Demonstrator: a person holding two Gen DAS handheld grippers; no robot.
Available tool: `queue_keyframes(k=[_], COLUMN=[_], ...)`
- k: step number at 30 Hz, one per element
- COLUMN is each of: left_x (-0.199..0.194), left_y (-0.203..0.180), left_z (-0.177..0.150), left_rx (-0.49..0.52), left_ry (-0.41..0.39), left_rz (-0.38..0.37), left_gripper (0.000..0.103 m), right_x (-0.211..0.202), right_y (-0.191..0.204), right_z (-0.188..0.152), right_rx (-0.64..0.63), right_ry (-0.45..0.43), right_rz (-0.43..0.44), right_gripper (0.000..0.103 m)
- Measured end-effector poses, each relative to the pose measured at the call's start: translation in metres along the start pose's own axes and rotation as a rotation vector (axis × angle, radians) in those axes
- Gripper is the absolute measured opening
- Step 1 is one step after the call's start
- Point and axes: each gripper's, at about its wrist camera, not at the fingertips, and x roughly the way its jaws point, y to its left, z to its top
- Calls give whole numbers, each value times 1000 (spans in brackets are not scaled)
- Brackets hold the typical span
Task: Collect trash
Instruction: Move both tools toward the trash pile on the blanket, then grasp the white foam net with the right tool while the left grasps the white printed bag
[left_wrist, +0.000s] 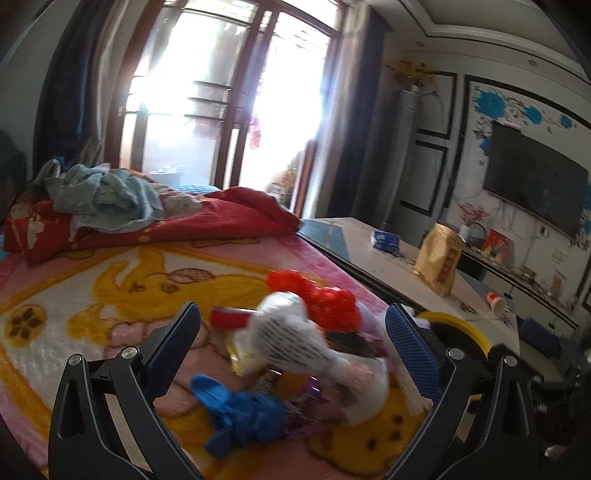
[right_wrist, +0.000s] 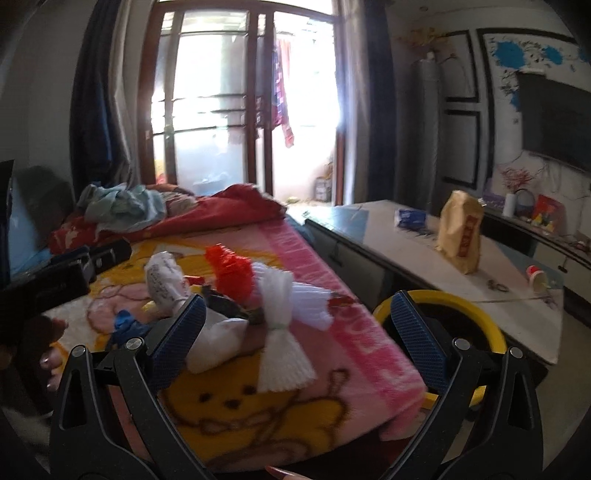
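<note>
A heap of trash lies on the pink and yellow blanket (left_wrist: 92, 280): a white foam net sleeve (left_wrist: 291, 343), a red foam net (left_wrist: 325, 299), a crumpled blue bag (left_wrist: 240, 410) and a small red box (left_wrist: 227, 318). My left gripper (left_wrist: 293, 343) is open, its blue pads either side of the white net. In the right wrist view the same heap shows the red net (right_wrist: 231, 271), a white tied net (right_wrist: 284, 321) and crumpled printed paper (right_wrist: 164, 282). My right gripper (right_wrist: 297, 332) is open over the bed's corner. A yellow-rimmed bin (right_wrist: 491, 332) stands beside the bed.
A red quilt (left_wrist: 221, 214) and a pile of light-blue clothes (left_wrist: 107, 195) lie at the far end of the bed. A low white table (right_wrist: 424, 266) to the right holds a brown paper bag (right_wrist: 460, 232), a blue packet (right_wrist: 410, 218) and a tipped cup (right_wrist: 537, 278). A hand (right_wrist: 48, 362) is at left.
</note>
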Motion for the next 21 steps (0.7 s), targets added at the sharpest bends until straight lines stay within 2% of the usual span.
queue_keyframes(k=[4,7,10,12,16,18,21], left_x=[5,14,31,44,68,81,93], left_y=[19,27,34,33,28,29,34], left_z=[12,21,28,31,26,21,14], left_rx=[-21,-33,-59,-65,-50,-54,-78], left_ry=[-2,19,66,108,161,196,236], left_rz=[38,50,-22,-64,-75,-61,-60], left_gripper=[97,97,97,97,97,97,97], right_x=[12,28,43,54,73,83,95], right_y=[12,16,11,3,-13,-19,-24], right_z=[6,8,5,0,-15,-23,-30], right_rx=[-25,-47,-48,-60,-42,-37,-18], right_ry=[-7,24,66,113,231,285,344], right_rz=[33,40,22,0,12,26,56], right_gripper=[92,92,92,92,91,85,82])
